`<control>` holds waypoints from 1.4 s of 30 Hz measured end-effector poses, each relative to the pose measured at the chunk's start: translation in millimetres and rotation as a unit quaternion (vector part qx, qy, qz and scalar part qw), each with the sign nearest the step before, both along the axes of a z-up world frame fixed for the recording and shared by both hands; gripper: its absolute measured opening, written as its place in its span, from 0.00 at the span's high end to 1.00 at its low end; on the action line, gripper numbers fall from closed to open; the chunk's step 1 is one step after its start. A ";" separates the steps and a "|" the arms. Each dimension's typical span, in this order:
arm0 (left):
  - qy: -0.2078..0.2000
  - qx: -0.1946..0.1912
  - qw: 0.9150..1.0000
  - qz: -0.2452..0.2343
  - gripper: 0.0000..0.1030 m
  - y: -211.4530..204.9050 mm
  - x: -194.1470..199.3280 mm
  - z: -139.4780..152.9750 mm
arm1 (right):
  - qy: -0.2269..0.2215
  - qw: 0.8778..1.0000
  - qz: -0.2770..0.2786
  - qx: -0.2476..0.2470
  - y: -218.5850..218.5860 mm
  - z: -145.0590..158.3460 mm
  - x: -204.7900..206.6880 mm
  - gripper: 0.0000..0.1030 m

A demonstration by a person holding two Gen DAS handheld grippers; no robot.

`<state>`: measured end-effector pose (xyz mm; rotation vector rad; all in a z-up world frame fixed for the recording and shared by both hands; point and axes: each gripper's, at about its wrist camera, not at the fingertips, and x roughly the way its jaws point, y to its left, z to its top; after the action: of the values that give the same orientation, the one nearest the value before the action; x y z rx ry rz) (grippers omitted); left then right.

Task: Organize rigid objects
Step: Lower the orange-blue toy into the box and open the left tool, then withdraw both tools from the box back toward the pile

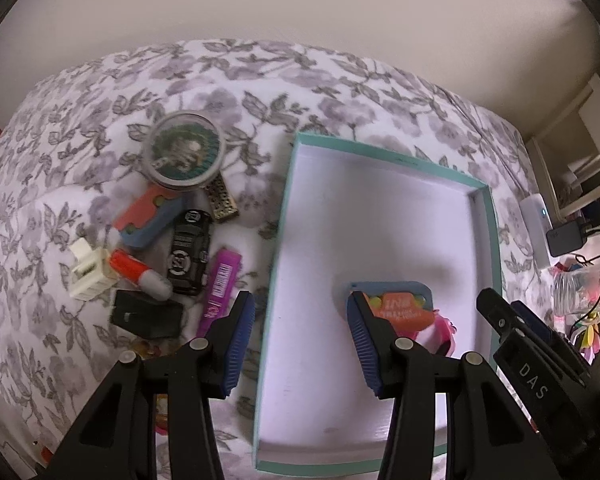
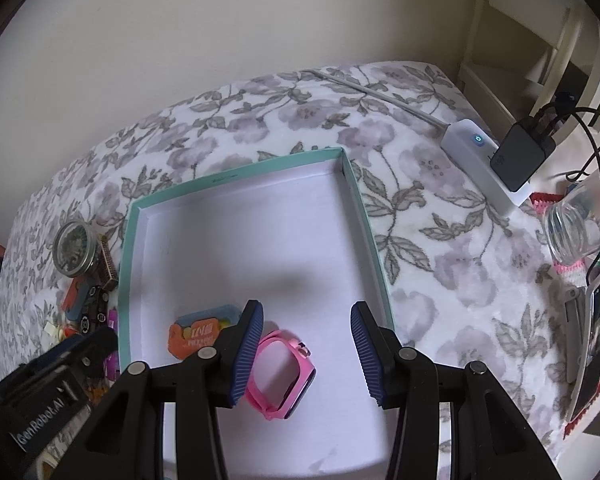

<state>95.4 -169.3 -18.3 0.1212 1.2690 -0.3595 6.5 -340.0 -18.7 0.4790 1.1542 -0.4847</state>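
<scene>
Teal-rimmed and white inside, a shallow cardboard box lies on a surface covered with a grey floral blanket. Two things lie on the box floor near its front: an orange-and-blue card-shaped item and, just beside it, a pink child's smartwatch resting on its side with the strap looped.

Both claws point steeply down at the box. The right claw hangs over the watch with its blue ribbed pads spread apart and nothing pressed between them; the watch shows in the gap below, nearer the left pad. The left claw also stands apart and empty, straddling the box's left wall, one pad outside over the blanket, the other inside in front of the orange-and-blue item.

Left of the box sits a heap of things not yet in it: a round clear-lidded tin, a brass-coloured perforated bar, a second orange-and-blue item, a black toy car, a magenta barcoded stick, a red-and-white glue stick, a cream plastic connector and a flat black block.

On the right lie a white power strip with a black charger plugged in, a clear jar on its side, and a phone.
</scene>
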 end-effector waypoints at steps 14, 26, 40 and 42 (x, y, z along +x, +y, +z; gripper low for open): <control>-0.042 -0.029 0.995 0.084 0.16 69.5 9.0 18.8 | -0.024 0.999 0.026 -0.025 31.2 15.5 -7.7 0.27; -0.099 -0.033 0.981 0.165 0.02 151.1 11.7 35.3 | -0.056 0.996 0.062 -0.027 70.8 27.4 0.2 0.04; -0.085 0.016 0.965 0.249 0.01 239.5 22.2 17.9 | -0.069 0.984 0.160 0.032 161.4 13.1 42.8 0.00; -0.075 0.019 0.965 0.251 0.01 240.3 22.2 12.6 | -0.063 0.982 0.175 0.042 173.5 8.5 46.4 0.00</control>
<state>117.6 71.0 -5.8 -0.1394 1.1113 0.1104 52.9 -166.6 -10.2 0.3638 1.1096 -0.0996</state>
